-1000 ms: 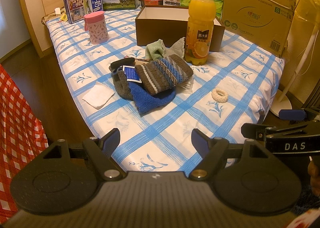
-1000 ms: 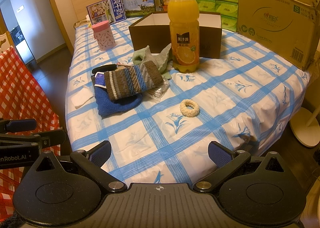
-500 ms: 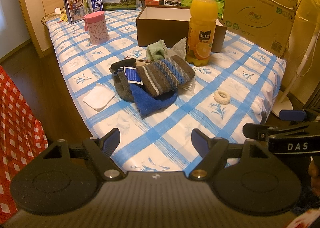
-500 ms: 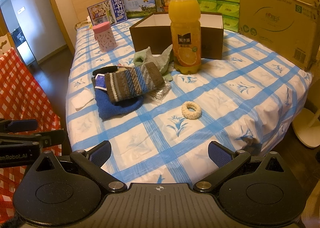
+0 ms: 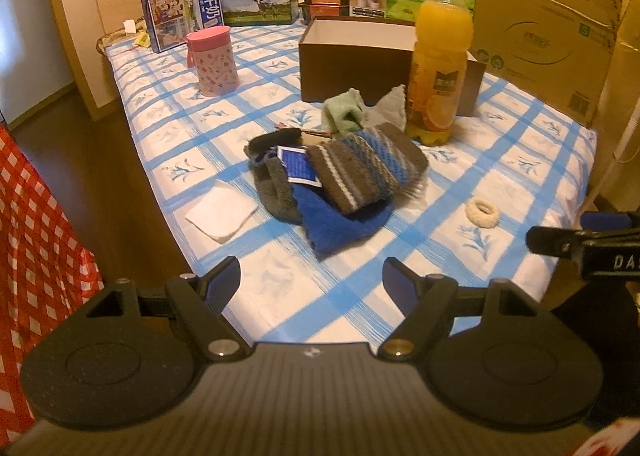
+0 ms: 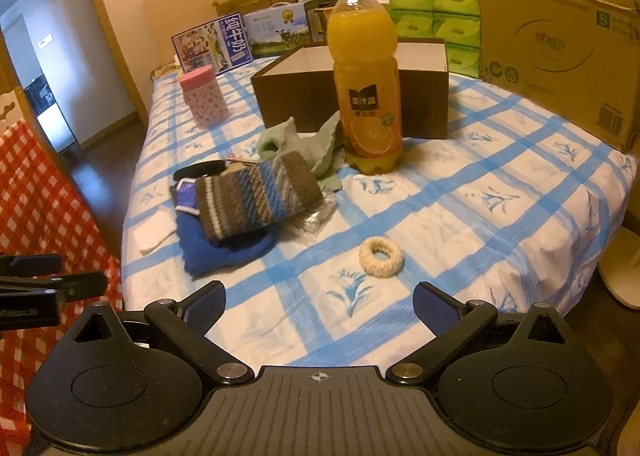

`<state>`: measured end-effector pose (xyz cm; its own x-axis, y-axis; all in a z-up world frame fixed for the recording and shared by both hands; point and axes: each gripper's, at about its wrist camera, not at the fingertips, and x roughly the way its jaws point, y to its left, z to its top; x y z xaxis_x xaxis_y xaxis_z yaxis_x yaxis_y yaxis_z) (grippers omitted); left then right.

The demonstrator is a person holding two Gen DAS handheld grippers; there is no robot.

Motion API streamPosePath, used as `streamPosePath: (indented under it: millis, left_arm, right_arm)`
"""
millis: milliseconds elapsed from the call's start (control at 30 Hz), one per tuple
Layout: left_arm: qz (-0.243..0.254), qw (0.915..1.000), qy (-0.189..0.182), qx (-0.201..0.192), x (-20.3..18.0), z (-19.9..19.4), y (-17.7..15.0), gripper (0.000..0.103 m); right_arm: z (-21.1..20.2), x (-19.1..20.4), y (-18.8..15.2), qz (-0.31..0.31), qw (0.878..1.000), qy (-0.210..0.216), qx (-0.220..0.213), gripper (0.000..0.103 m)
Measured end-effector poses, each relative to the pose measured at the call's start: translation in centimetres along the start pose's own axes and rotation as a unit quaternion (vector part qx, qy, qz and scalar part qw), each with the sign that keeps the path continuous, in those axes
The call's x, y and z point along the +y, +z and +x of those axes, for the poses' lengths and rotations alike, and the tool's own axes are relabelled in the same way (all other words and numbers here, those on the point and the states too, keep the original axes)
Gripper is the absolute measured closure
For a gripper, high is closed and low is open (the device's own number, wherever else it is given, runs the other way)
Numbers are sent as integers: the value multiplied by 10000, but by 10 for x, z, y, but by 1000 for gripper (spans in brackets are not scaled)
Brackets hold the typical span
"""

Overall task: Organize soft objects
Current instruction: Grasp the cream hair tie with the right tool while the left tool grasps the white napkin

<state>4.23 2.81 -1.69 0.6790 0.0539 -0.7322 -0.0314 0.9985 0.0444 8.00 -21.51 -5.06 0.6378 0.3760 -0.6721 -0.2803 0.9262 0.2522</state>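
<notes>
A pile of soft things lies mid-table: a striped brown-and-blue knit piece (image 5: 366,166) (image 6: 256,192) on a blue cloth (image 5: 344,224) (image 6: 224,252), a grey sock (image 5: 276,188) at its left, and a pale green cloth (image 5: 346,112) (image 6: 280,140) behind. A cream scrunchie (image 5: 483,213) (image 6: 380,257) lies apart to the right. A white folded pad (image 5: 222,212) sits left of the pile. An open brown box (image 5: 360,60) (image 6: 420,104) stands behind. My left gripper (image 5: 312,280) and right gripper (image 6: 320,302) both hang open over the near table edge, holding nothing.
An orange juice bottle (image 5: 438,56) (image 6: 366,76) stands in front of the box. A pink cup (image 5: 214,60) (image 6: 202,96) is at the left. Cartons, green tissue packs (image 6: 434,16) and a large cardboard box (image 5: 544,28) line the back. A red checked cloth (image 5: 36,240) hangs at left.
Both grippers have moved forward toward the table, so the pile and scrunchie look nearer. Both stay open. Nothing on the table has moved.
</notes>
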Motion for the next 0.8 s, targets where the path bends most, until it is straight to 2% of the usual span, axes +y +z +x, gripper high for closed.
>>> streamPosePath:
  millis: [233,433,633,800]
  left_arm:
    - [-46,9999,97,-53,17,22,6,30]
    - [-119,9997,190,14,33,47,8,31]
    - [-218,9993,292,111,48,74,10,32]
    - [-202,9991,320,176,56,96,12,32]
  right_arm:
    - [27,-20,9,70,10000,22,-57,7]
    - [56,-34,12,47,10000,61,37,18]
    - [87,-45,11,-64,9997,-90,238,31]
    - [109,-53,11,-52,9992,-259,284,35]
